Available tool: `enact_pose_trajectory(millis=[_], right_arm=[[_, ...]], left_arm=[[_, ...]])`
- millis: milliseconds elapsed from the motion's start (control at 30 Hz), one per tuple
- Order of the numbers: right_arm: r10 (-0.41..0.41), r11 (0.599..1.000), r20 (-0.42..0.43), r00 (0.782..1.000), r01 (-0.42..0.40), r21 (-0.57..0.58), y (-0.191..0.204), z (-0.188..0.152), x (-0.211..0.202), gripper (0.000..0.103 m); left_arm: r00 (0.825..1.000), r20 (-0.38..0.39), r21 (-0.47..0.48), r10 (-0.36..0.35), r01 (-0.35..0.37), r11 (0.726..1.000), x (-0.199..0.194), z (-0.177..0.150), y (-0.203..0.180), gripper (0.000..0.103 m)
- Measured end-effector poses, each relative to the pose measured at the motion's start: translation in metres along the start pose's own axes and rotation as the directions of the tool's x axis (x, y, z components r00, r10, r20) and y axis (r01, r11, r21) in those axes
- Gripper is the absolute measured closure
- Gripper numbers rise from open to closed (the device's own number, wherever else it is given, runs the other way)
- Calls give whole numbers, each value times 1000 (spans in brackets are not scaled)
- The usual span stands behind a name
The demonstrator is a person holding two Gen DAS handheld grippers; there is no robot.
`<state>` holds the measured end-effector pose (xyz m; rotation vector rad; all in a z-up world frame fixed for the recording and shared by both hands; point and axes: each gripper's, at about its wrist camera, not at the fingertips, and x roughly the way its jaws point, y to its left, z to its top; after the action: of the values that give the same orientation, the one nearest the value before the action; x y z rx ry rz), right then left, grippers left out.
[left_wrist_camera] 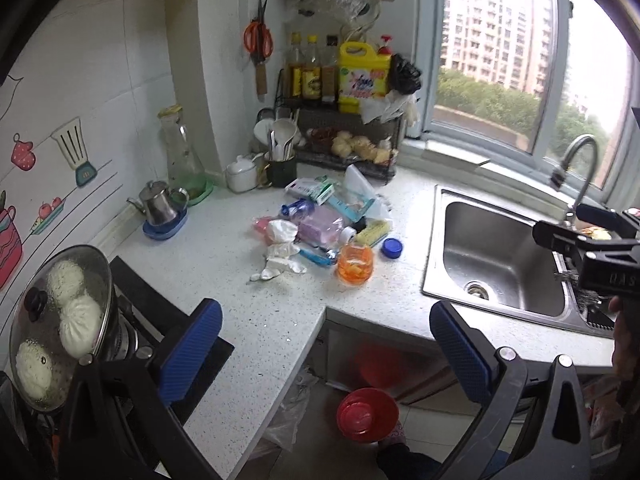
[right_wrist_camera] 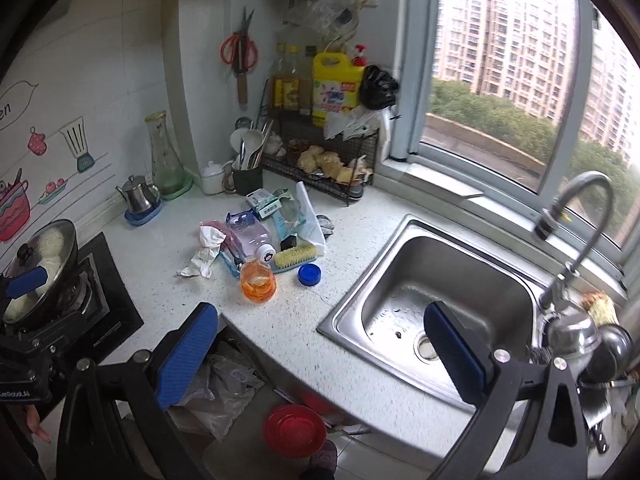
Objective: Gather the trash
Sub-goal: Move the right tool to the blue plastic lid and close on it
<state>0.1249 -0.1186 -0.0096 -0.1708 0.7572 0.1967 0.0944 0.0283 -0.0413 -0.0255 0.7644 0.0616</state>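
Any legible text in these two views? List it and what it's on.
"en": end of a word on the wall sticker, rest cut off.
"DAS": partial marking on the right tool's body.
Yellow jug label: blurred, unreadable.
Bottles labels: unreadable.
Box print: too small.
Stove edge print: too small.
Left tool's body label: blurred.

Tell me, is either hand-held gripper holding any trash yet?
No. The left hand-held gripper and right hand-held gripper are both open, holding nothing.

White tiled wall point(left_wrist_camera: 120, 80); speckled counter point(left_wrist_camera: 248, 312); daylit window point(right_wrist_camera: 500, 60).
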Motion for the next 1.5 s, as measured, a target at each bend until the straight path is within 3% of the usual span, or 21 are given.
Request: enact_pose_trajectory(millis=[133,267,467,533,733,867,1067,1200,1300,1367,1433,1500], right_arm=[[38,997,-67,997,-42,-68,-2,19,48,0],[96,985,-156,983,-116,-126,-8,31,100,0],[160,961,-308,938,-219,-166,-16,36,182,0],[173,954,-349,921,-245,-173,-17,36,206,8],[191,935,-443,876,-299,-188,-19,33,264,18],[193,923,-493,848,-328,-202,-19,31,287,24],[196,911,-526,828,-352,-215,-19,34,309,25],[200,906,-543,816,-365,-215,-20,38,316,43],[240,905,-582,777,-395,-155,-26,40,320,49],[249,904,-595,764,-403,-139,-30,40,322,53],[257,904,-603,756,-408,-126,-31,41,325,55],[253,904,-597,761,-406,-133,-30,45,331,57]], left_arm=[[996,-85,-64,14,-19,998,37,13,-1,0],[993,-107,-94,49,-59,994,67,24,-8,0],[975,-202,-123,90,-117,985,122,35,-18,0],[967,-237,-143,87,-124,982,139,35,-19,0],[944,-315,-154,104,-159,975,179,31,-25,0],[930,-354,-190,97,-173,966,198,28,-26,0],[912,-399,-236,93,-200,951,212,21,-22,0],[904,-419,-267,92,-219,939,218,20,-18,0],[901,-429,-305,64,-211,929,223,21,-14,0],[898,-434,-292,76,-220,931,225,23,-16,0],[894,-438,-271,92,-229,935,226,24,-18,0],[891,-444,-259,98,-232,938,228,25,-20,0]])
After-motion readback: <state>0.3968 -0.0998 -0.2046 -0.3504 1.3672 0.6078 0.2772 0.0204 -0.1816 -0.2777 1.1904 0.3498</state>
